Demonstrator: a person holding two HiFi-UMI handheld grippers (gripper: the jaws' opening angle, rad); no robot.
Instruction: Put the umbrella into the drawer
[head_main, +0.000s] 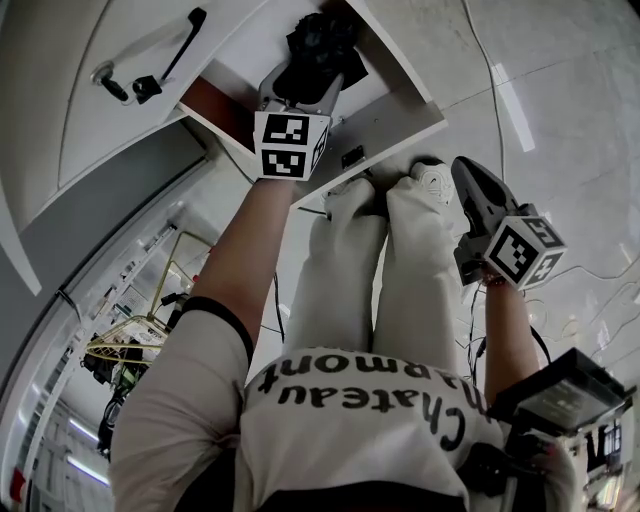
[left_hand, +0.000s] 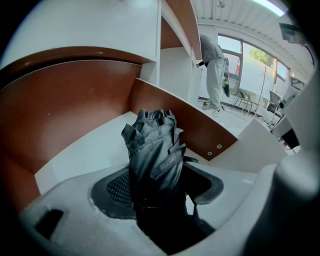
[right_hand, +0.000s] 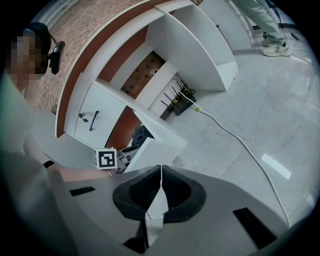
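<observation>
While the left tool (left_hand: 159, 187) grips the umbrella (left_hand: 152, 145) over the drawer (left_hand: 70, 115), letting go too high could tip it out; the right tool (right_hand: 160, 190) hangs closed, empty.

I see a black handle (head_main: 185, 45) on a closed white cabinet door (head_main: 120, 130). A black box with antennas (right_hand: 179, 98) sits on the floor (right_hand: 280, 100) under the shelving (right_hand: 200, 45), with a white cable (right_hand: 247, 146) running across the tiles.
</observation>
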